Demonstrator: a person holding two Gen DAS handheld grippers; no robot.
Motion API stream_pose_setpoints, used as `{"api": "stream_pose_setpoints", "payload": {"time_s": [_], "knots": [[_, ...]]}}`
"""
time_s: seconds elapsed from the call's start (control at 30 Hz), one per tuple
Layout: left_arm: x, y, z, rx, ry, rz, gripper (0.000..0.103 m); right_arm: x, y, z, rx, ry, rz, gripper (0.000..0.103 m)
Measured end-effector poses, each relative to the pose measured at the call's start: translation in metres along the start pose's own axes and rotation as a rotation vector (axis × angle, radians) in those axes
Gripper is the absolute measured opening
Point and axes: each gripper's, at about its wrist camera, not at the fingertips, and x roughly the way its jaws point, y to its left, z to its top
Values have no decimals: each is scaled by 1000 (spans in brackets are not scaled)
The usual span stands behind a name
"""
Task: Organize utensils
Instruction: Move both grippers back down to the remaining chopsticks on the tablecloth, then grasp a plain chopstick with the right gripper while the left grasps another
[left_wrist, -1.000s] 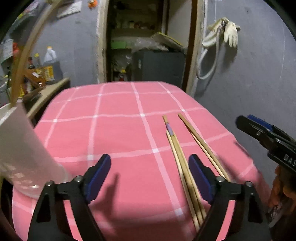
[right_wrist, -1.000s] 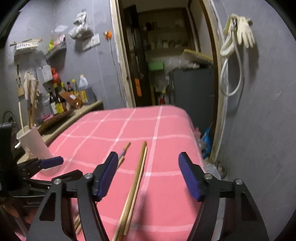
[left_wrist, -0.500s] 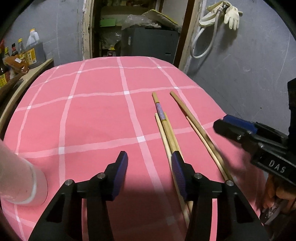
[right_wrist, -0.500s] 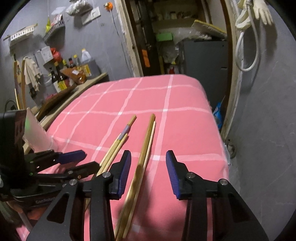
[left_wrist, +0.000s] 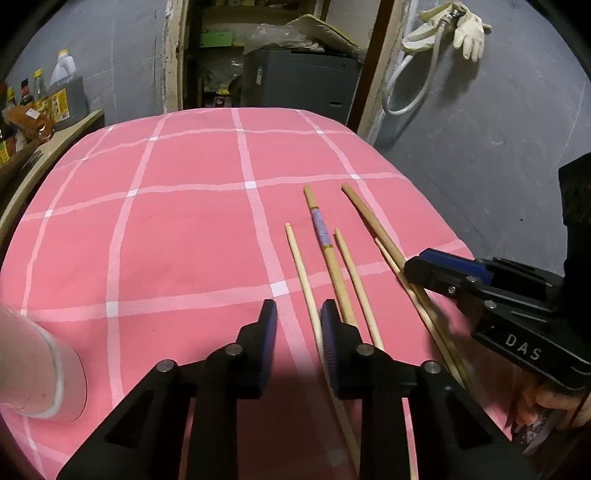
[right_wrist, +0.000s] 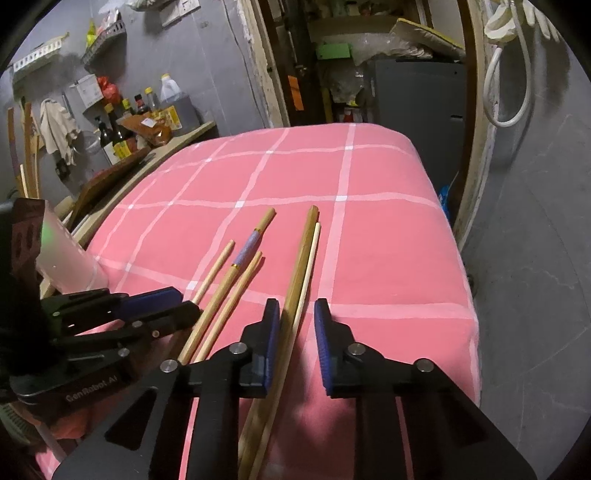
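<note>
Five chopsticks lie loose on the pink checked cloth (left_wrist: 184, 240) that covers the desk, all pointing roughly away from the cameras: a short pale chopstick (left_wrist: 299, 266), a banded chopstick (left_wrist: 321, 232) with a lilac wrap just beside it, another pale one (left_wrist: 354, 273), then, a little apart towards the desk's right edge, a long dark chopstick (right_wrist: 301, 251) with a thin pale chopstick (right_wrist: 310, 258) lying against it. None is lifted, and none seems sorted into a pair, so the tidying looks barely begun; by my reading the whole gathering is left to do. The left gripper (left_wrist: 297, 328) points down over the near end of the short pale chopstick. Its jaws have just been closing and stand narrow, the stick running along the inner face of the right one while the left one stands clear of it, so nothing is clamped yet. The right gripper (right_wrist: 295, 332) straddles the dark and thin pair in the same way. Its jaws have also just been closing, with the dark stick close against the left pad and a gap on the other side. A white cup (left_wrist: 33, 369) stands on the cloth at the near left, well apart from the sticks, and is probably where they belong. Whether it already holds anything I cannot tell.
</note>
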Motion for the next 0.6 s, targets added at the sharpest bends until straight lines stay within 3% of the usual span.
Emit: {"api": "stream_pose_setpoints", "payload": {"time_s": [0.6], "knots": [[-2,4,3,-30,1,-6,16,-8,-9,-2,48,-33,-41,12]]}}
